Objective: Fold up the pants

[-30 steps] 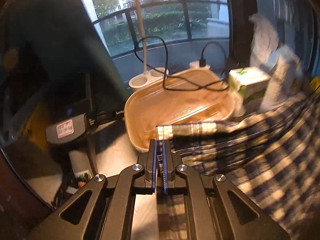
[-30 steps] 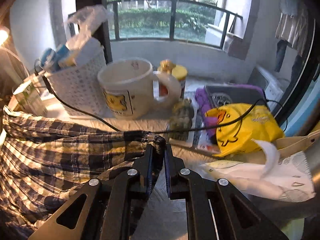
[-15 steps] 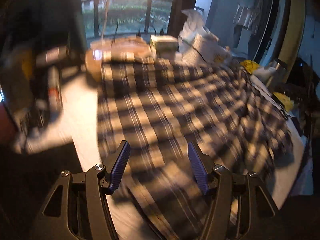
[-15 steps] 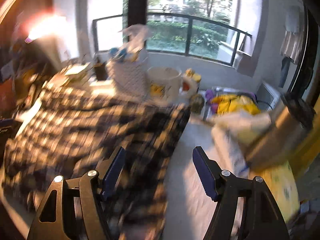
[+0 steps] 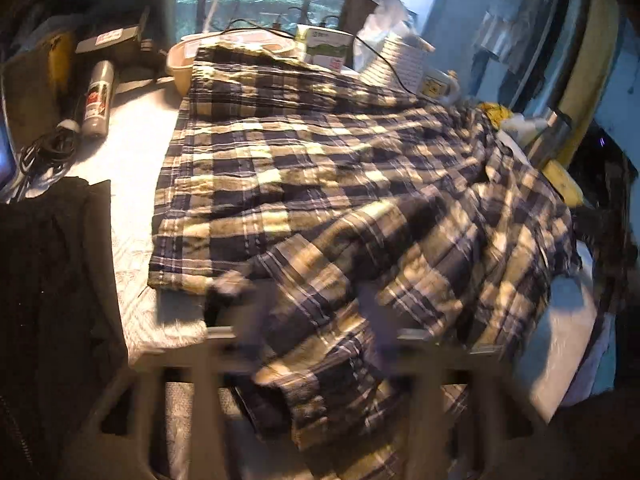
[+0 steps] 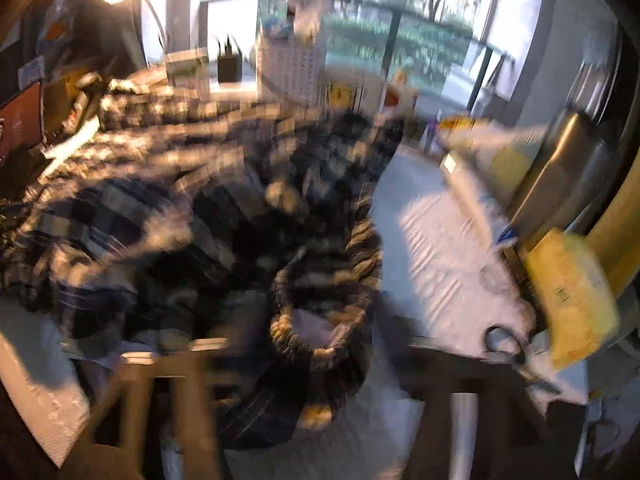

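So we've got the plaid pants (image 5: 320, 184) spread across the white table (image 5: 132, 136), the far end draped up onto the tan tray (image 5: 180, 60) by the window, and one bit hanging over the near edge. Both grippers sit low at that near edge and both are smeared with motion blur. The left gripper (image 5: 312, 320) looks spread apart with the dangling fabric between its fingers, not clamped on anything as far as we can see. The right gripper (image 6: 316, 344) also reads as spread wide, with the gathered waistband loop (image 6: 324, 304) sitting between the fingers, though honestly the blur makes that one shakier.

What worries us:
- the overhanging part could drag more cloth off the table if we tug it the wrong way
- a black cable (image 5: 384, 60) runs over the far end of the pants, so any pull toward us might snag it and yank the clutter
- the spray can (image 5: 96, 100) lies loose on the left, an easy thing to knock
- closing on a bunched waistband means grabbing uneven layers, giving a crooked fold
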Available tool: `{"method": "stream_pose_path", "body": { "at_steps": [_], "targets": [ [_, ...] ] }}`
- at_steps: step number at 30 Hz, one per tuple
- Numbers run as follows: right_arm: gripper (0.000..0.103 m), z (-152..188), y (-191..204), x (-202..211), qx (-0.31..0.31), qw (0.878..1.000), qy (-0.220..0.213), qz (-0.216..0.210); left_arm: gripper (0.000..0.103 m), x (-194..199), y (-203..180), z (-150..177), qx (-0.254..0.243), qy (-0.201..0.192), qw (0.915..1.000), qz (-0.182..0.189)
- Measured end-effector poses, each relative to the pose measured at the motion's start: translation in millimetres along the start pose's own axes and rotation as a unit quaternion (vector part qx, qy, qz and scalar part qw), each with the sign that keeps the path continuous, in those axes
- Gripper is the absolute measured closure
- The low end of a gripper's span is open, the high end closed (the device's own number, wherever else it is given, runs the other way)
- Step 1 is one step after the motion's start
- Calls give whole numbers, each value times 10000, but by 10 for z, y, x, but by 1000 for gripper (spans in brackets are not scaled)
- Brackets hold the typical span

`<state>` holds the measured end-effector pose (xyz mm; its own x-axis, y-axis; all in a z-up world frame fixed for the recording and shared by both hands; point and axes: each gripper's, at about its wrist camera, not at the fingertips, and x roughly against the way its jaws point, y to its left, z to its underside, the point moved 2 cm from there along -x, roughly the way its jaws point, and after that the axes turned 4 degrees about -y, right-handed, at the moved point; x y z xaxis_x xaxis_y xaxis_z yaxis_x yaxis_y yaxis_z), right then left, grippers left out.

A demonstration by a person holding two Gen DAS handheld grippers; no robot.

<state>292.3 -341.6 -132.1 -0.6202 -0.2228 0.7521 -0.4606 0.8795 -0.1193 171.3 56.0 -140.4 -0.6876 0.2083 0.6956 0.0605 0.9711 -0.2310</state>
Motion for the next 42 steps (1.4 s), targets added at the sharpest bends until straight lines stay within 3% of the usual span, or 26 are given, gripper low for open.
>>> {"method": "stream_pose_path", "body": {
  "at_steps": [1,3,12,15,18,20,21,22,24,26,27,28,30,33,39,42],
  "targets": [
    [82,3,15,-28,9,10000,31,-23,96,-8,36,-17,114,-2,9999,-16],
    [89,-29,68,19,107,9999,-46,56,100,42,110,-60,336,-81,9994,17],
    [92,-377,-176,947,-402,9914,-1134,516,103,607,255,-651,-80,-1161,9914,-605],
    [92,-258,-342,879,-660,9910,-991,616,103,582,353,-781,-162,-1146,9898,-828],
    [92,-1,-450,627,-901,9920,-593,657,102,528,292,-669,-308,-900,9940,-536],
    [92,195,-467,497,-1091,9918,-370,561,74,444,228,-498,-470,-612,9962,-399],
    [92,258,-459,473,-1138,9915,-338,534,39,391,212,-394,-493,-458,9972,-335],
    [92,323,-447,463,-1176,9912,-337,505,28,351,210,-298,-459,-375,9979,-271],
    [92,375,-437,471,-1255,9901,-382,492,28,274,203,-140,-363,-251,9990,-103],
    [92,387,-416,469,-1309,9891,-424,523,32,226,179,-50,-347,-291,9990,18],
    [92,378,-392,471,-1307,9889,-442,545,61,207,167,-35,-350,-340,9988,90],
    [92,381,-373,493,-1281,9888,-491,583,99,154,172,-23,-314,-268,9990,161],
    [92,379,-329,514,-1203,9891,-554,640,100,44,220,-40,-128,-132,9998,126],
    [92,358,-286,641,-1157,9881,-722,705,101,168,201,-229,-251,-470,9986,22],
    [92,245,-269,901,-1136,9841,-1111,789,100,456,189,-903,-725,-1196,9900,-200],
    [92,234,-341,724,-1295,9838,-1036,679,95,272,261,-1133,-952,-990,9902,-260]
  ]
}}
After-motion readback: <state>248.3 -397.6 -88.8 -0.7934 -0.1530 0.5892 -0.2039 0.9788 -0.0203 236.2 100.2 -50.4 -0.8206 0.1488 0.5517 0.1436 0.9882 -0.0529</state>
